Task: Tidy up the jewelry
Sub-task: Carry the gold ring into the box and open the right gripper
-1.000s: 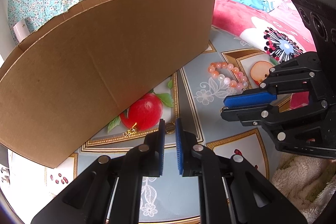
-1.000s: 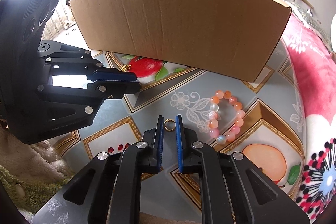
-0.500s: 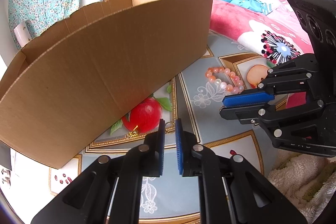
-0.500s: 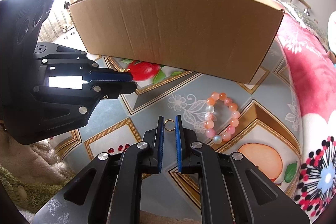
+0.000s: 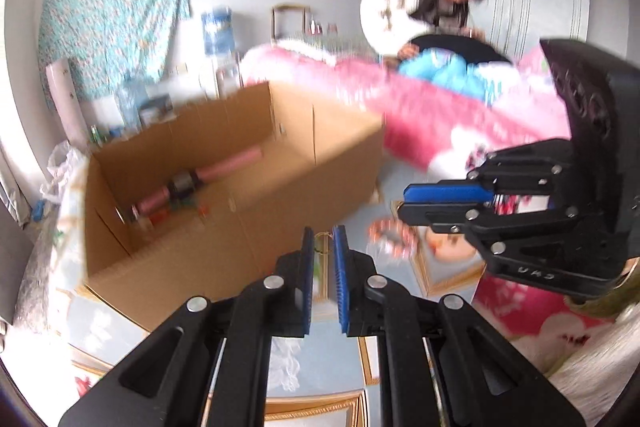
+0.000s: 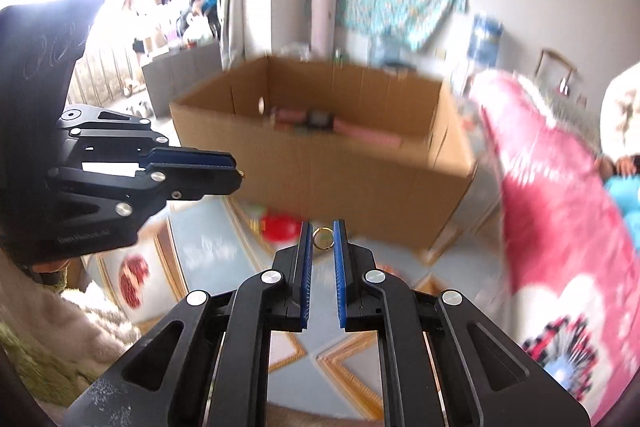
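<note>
Blurred floor mat (image 6: pixel 208 247), bracelet (image 5: pixel 390 233) smeared

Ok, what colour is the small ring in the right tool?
Gold: the ring sits pinched at the tips of the right tool, clearest in the right wrist view.

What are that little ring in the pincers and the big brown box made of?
The ring looks like polished gold-toned metal: thin, shiny, yellow. Whether it is real gold the view cannot tell. The box is plain corrugated cardboard: matte brown, with creased flaps and raw edges.
</note>
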A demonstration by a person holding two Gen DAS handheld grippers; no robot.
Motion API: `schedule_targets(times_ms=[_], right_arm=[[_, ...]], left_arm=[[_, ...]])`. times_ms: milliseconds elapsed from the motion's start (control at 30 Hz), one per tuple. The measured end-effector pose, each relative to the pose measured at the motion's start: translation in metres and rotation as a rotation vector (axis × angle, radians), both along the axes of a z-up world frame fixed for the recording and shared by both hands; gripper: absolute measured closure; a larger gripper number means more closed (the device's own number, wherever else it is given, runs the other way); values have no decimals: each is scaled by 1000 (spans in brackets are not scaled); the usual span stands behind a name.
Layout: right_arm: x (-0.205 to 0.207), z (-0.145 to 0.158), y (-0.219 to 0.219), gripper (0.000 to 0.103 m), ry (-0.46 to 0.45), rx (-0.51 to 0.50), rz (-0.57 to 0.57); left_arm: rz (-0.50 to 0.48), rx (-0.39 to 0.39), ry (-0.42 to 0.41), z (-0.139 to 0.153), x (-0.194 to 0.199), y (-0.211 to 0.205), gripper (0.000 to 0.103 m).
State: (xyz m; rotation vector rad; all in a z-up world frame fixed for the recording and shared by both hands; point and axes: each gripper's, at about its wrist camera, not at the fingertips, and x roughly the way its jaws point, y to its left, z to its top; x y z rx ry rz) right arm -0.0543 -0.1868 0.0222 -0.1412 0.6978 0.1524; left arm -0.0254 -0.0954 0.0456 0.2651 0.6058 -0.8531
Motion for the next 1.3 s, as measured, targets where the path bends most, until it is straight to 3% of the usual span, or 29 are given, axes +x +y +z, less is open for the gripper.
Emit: schedule_targets(times_ms=[167, 267, 467, 733, 933, 1100, 1300], right_arm=[[17, 34, 1, 95, -104, 47, 32], [37, 38, -4, 95, -130, 100, 45], [88, 30, 0, 95, -58, 183, 78], [126, 8, -1, 90, 80, 257, 82], [118, 18, -16, 86, 55, 282, 52], [113, 26, -34, 85, 20, 286, 7], [101, 34, -45, 73, -25, 287, -40]], left_arm=[[56, -32, -101, 26, 13, 7, 94], [94, -29, -101, 27, 33, 5, 94], [152, -13, -11, 14, 80, 7, 94], [149, 21, 184, -20, 125, 6, 94], [186, 3, 240, -27, 135, 15, 93], [209, -17, 220, -20, 134, 25, 93], [227, -58, 168, -4, 122, 41, 93]])
